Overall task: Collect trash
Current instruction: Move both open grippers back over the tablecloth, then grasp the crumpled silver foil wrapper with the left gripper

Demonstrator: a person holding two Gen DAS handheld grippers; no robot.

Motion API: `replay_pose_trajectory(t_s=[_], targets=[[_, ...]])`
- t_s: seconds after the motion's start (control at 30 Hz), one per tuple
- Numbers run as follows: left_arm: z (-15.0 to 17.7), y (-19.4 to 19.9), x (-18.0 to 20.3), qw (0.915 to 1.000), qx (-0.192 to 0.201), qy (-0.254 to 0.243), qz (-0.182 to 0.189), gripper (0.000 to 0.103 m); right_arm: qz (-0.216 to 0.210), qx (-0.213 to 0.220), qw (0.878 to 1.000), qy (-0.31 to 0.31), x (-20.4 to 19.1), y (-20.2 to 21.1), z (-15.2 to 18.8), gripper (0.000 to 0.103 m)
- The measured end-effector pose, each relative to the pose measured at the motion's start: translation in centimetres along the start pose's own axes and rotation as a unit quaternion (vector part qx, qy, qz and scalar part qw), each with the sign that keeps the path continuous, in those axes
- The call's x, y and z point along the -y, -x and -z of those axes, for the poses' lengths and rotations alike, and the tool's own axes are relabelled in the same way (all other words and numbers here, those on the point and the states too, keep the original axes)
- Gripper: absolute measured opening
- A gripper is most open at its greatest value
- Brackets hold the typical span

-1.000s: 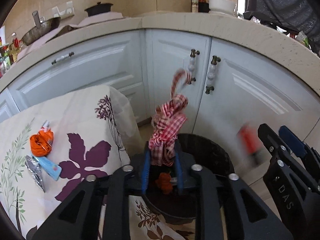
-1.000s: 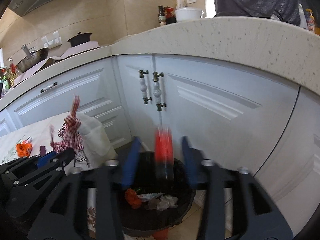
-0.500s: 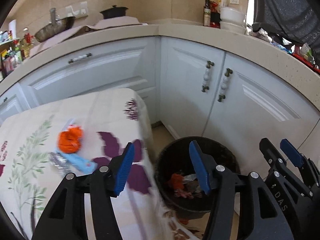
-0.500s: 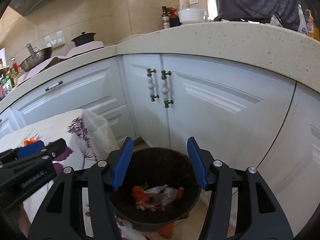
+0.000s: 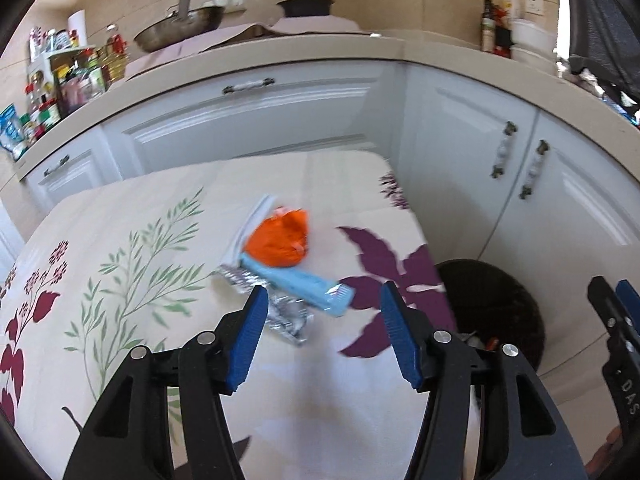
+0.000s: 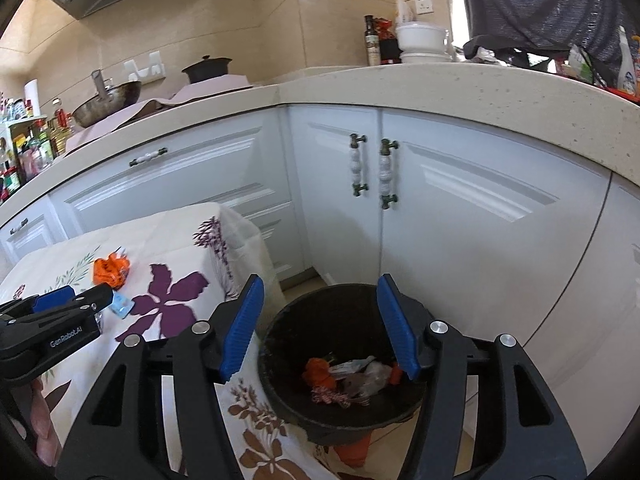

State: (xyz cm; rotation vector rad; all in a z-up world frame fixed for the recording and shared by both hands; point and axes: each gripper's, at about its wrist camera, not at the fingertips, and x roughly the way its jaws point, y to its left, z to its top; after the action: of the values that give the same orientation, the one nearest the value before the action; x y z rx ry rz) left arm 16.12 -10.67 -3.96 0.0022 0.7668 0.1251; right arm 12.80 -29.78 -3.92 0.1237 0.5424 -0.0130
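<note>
Clearing is partway done: several scraps lie in the black bin, while an orange wrapper, blue packet and foil remain on the bench beside the bin. Left gripper jaws gape empty over them; right gripper jaws, opening and empty, hang above the bin.

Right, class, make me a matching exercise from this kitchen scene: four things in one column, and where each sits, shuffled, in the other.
Things:
1. orange wrapper
2. red-checked scrap
3. wok
4. black bin

Places:
A. on the floor by the white cabinet doors
B. on the flowered tablecloth
C. up on the counter
D. inside the bin

Pairs: 1-B, 2-D, 3-C, 4-A
</note>
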Motion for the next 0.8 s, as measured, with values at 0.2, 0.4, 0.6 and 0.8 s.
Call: replay_pose_trajectory(t_s=[0.2, 0.4, 0.6, 0.8], targets=[[0.1, -2.0, -1.1, 0.9992, -0.031, 0.01, -0.022, 0.059, -0.009, -0.002, 1.0, 0.004, -0.5, -0.2, 0.0, 0.058], [0.1, -3.7, -2.2, 0.9978, -0.054, 0.027, -0.027, 0.059, -0.013, -0.006, 1.0, 0.005, -0.4, -0.7, 0.0, 0.059], [0.2, -4.3, -2.7, 0.9971, -0.066, 0.034, -0.013, 0.038, -0.016, -0.011, 1.0, 0.006, -0.7, -1.2, 0.1, 0.059], [0.3, -4.0, -3.3, 0.9974, -0.061, 0.039, 0.0, 0.035, -0.021, -0.01, 1.0, 0.009, -1.3, -1.1, 0.0, 0.059]])
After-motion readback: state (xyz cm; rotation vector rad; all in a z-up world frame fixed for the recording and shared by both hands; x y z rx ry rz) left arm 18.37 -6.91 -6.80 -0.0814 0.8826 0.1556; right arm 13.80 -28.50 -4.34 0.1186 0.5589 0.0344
